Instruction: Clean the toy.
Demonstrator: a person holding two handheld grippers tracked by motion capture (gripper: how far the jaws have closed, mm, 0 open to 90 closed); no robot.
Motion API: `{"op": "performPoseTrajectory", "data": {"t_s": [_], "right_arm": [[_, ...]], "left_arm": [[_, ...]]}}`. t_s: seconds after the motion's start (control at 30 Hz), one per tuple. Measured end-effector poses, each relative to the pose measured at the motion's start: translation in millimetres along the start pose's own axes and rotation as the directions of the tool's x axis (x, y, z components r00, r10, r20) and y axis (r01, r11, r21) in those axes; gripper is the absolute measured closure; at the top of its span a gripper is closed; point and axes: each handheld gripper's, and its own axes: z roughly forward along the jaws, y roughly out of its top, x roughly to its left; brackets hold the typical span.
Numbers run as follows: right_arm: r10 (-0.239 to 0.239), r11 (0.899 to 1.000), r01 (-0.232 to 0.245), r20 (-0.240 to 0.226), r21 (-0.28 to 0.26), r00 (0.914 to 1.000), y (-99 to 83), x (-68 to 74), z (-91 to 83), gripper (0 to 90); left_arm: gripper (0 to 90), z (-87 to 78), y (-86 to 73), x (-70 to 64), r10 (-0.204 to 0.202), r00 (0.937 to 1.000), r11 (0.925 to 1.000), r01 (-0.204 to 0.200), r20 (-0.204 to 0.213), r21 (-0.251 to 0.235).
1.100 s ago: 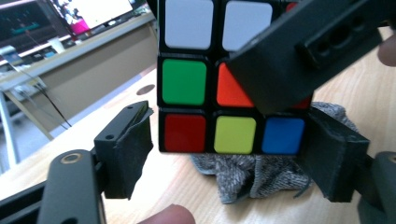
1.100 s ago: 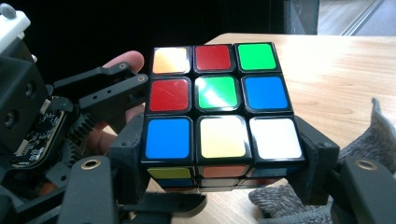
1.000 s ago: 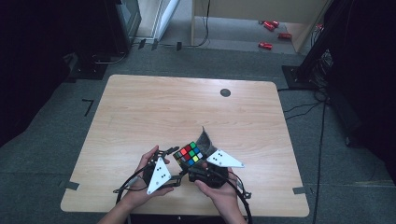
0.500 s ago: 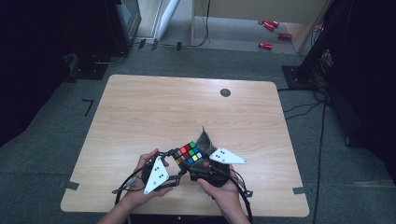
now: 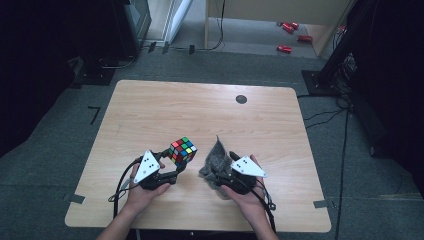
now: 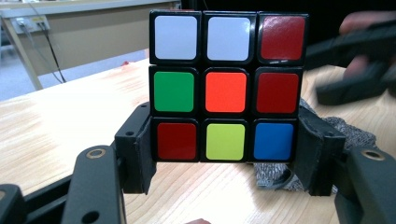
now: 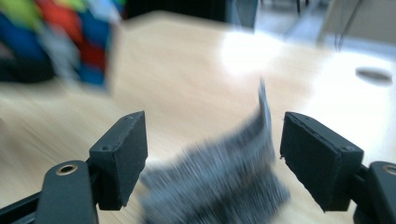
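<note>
Now the left gripper [image 5: 176, 167] clamps the puzzle cube [image 5: 182, 150] by its lower row, lifted just left of the grey cloth [image 5: 216, 159]; the right gripper's [image 7: 212, 158] jaws stand wide (cloth between, unpinched).

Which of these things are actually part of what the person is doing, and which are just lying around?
In use:
- puzzle cube, clamped in the left gripper
- grey cloth, lying between the open jaws of the right gripper

Just lying about:
- dark round spot on the table
- red objects on the floor
- cables beside the table
</note>
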Motion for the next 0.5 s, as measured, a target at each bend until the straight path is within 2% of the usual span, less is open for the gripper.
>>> {"op": "performPoseTrajectory", "data": {"t_s": [0.07,0.13,0.27,0.37,0.43,0.5], "right_arm": [[-0.022,0.997,0.021,0.012,0.079,0.9997,-12.6,-3.4,11.8,22.4],[-0.04,0.99,0.037,0.019,0.136,0.999,-21.7,-5.7,20.3,21.8],[-0.029,0.986,0.029,-0.002,0.167,0.9996,-26.7,-8.1,25.5,29.4],[-0.015,0.978,0.016,-0.006,0.209,0.9999,-29.8,-8.8,28.7,30.9],[0.011,0.973,-0.009,-0.009,0.231,0.9999,-33.2,-10.5,30.6,32.3],[0.058,0.97,-0.053,-0.015,0.239,0.9982,-35.0,-13.1,30.8,34.5]], "left_arm": [[34.6,0.1,-0.1,-0.1,0.003,1.0,1.0,-0.003,0.0,0.004],[34.6,0.3,-0.3,-0.4,0.005,1.0,1.0,-0.005,0.001,0.007],[34.6,0.2,-0.3,-0.6,0.0,1.0,1.0,0.0,0.003,0.0],[34.7,-0.1,-0.1,-0.8,-0.007,0.9999,1.0,0.007,0.008,0.0],[34.7,-0.4,0.0,-0.9,-0.01,0.9999,1.0,0.01,0.013,-0.001],[34.7,-0.9,0.3,-0.5,-0.016,0.9997,0.9999,0.016,0.018,0.0]]}}
